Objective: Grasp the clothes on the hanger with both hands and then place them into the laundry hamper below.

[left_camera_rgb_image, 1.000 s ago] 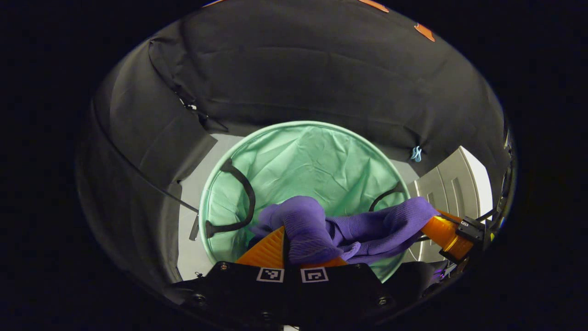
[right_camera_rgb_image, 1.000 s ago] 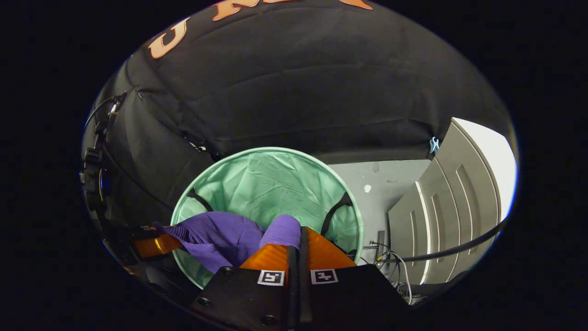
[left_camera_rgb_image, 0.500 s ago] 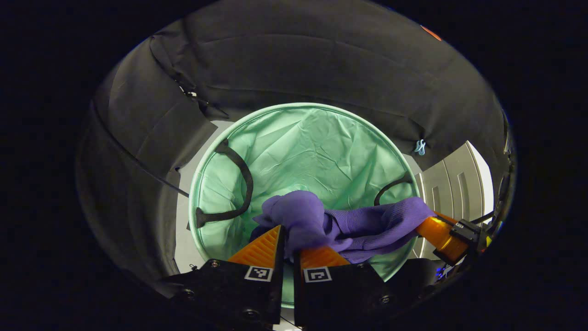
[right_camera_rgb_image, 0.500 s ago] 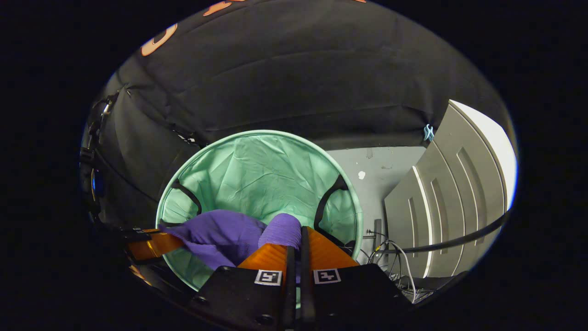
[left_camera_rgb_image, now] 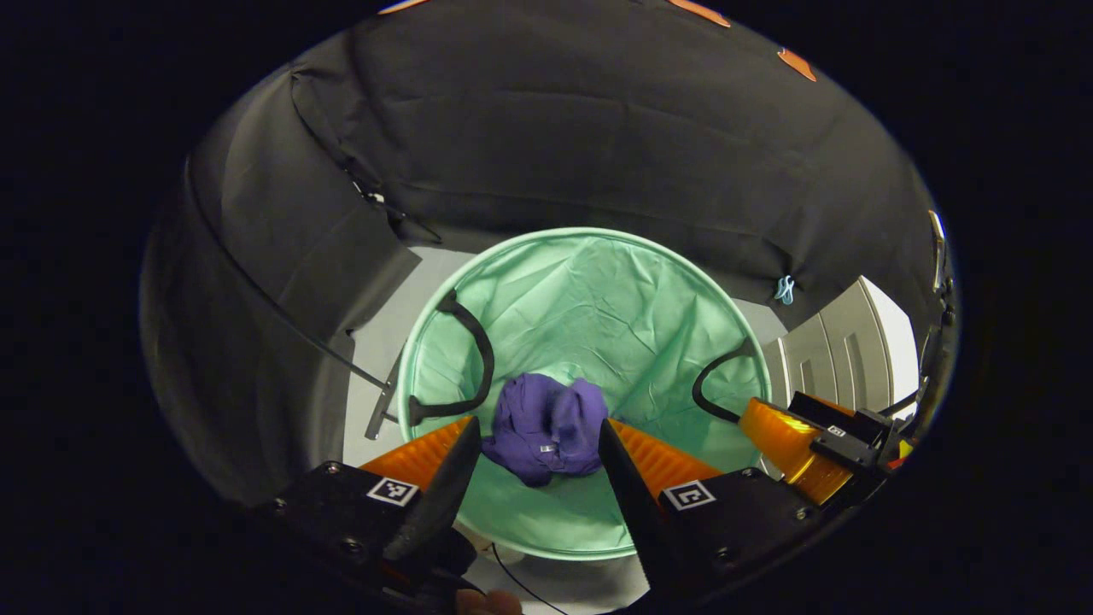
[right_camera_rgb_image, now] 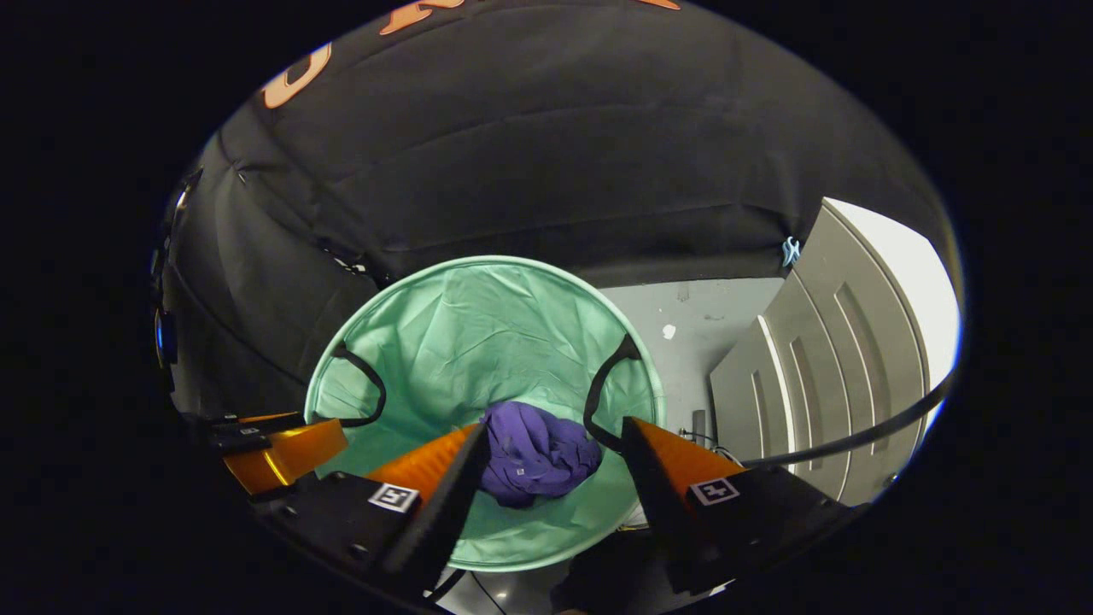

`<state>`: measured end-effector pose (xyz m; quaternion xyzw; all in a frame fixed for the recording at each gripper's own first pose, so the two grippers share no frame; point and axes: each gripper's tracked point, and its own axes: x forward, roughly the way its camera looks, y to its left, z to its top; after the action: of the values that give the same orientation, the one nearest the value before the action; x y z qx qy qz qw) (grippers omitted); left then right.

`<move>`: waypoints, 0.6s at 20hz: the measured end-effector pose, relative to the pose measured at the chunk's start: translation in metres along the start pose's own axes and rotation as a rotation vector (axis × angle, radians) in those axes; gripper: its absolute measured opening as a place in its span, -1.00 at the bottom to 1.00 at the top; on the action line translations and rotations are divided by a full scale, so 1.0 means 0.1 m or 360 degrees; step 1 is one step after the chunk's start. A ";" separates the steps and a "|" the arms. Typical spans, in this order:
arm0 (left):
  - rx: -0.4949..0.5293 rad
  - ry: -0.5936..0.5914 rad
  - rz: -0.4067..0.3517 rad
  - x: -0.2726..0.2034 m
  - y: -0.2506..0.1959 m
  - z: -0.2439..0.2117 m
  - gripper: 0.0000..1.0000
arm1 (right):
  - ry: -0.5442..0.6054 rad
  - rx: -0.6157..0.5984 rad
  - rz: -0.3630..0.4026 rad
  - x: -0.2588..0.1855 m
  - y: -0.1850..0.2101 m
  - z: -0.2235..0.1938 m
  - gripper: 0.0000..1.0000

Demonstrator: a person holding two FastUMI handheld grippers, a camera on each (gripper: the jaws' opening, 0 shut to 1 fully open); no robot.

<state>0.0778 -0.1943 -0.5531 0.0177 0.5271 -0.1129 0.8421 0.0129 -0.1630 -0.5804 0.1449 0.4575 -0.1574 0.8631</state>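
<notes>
A crumpled purple garment [left_camera_rgb_image: 546, 425] lies at the bottom of the round mint-green laundry hamper [left_camera_rgb_image: 598, 273], which has two black handles. In the right gripper view the same garment [right_camera_rgb_image: 534, 453] rests inside the hamper [right_camera_rgb_image: 461, 325]. My left gripper [left_camera_rgb_image: 536, 440] hangs open above the hamper, its orange fingers spread wide with nothing between them. My right gripper [right_camera_rgb_image: 551, 440] is open too, above the garment and apart from it. The right gripper's orange finger [left_camera_rgb_image: 781, 436] shows at the right of the left gripper view. At the left of the right gripper view is the left gripper's finger [right_camera_rgb_image: 286, 453].
Black cloth walls close in behind and to the left of the hamper. A grey panelled door [right_camera_rgb_image: 837, 342] stands at the right, with cables [right_camera_rgb_image: 854, 440] near it. Pale floor [right_camera_rgb_image: 692, 342] shows between hamper and door.
Both grippers have opened and let go of the purple garment. It has dropped from between them to the bottom of the hamper.
</notes>
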 end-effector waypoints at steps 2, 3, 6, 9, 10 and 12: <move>-0.0036 -0.0049 -0.0034 -0.15 -0.03 0.07 0.80 | -0.0034 -0.0024 -0.0005 -0.13 0.02 0.04 0.97; -0.0057 -0.0066 -0.0051 -0.22 -0.05 0.09 0.80 | -0.0056 -0.0033 -0.0004 -0.21 0.03 0.08 0.97; -0.0043 -0.0144 -0.0038 -0.41 0.05 0.21 0.80 | -0.0137 -0.0050 0.0016 -0.43 0.12 0.23 0.97; -0.0053 -0.0244 -0.0017 -0.65 0.02 0.33 0.80 | -0.0230 -0.0071 0.0016 -0.67 0.16 0.42 0.97; -0.0070 -0.0280 -0.0027 -0.74 0.01 0.39 0.80 | -0.0264 -0.0078 0.0017 -0.77 0.17 0.48 0.97; -0.0082 -0.0349 -0.0036 -0.91 0.03 0.52 0.80 | -0.0335 -0.0081 0.0021 -0.95 0.20 0.61 0.97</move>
<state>0.0859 -0.1835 -0.4488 -0.0222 0.4348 -0.1100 0.8935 0.0157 -0.1550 -0.4659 0.1086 0.3673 -0.1543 0.9108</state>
